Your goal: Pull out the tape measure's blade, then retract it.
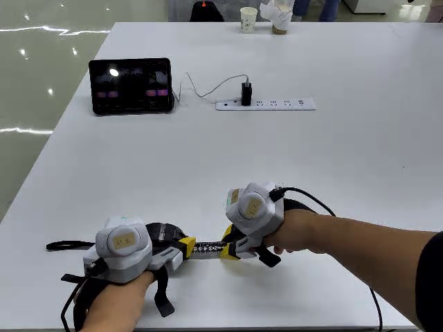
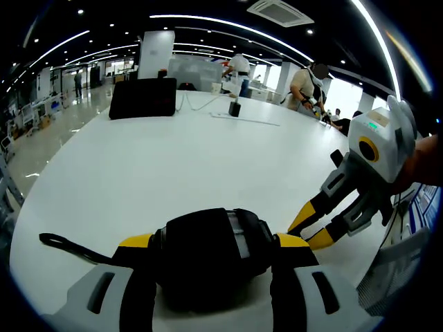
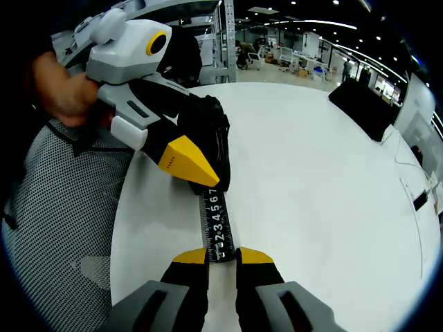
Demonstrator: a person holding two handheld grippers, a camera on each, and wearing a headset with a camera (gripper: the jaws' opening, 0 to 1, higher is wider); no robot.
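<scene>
While working at the near edge of the surface (image 1: 277,159), clamped the tape measure (image 1: 166,234) by its rigid case in the left hand-held gripper (image 2: 214,241), jaws closed on it. Pinched the short drawn-out blade (image 3: 216,221) at its tip in the right hand-held gripper (image 3: 223,256). Judged blade thin, springy, slippery: best held at the end.

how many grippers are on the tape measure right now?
2: the left gripper clamps the black tape measure case; the right gripper pinches the end of the blade, pulled out a short way.
</scene>
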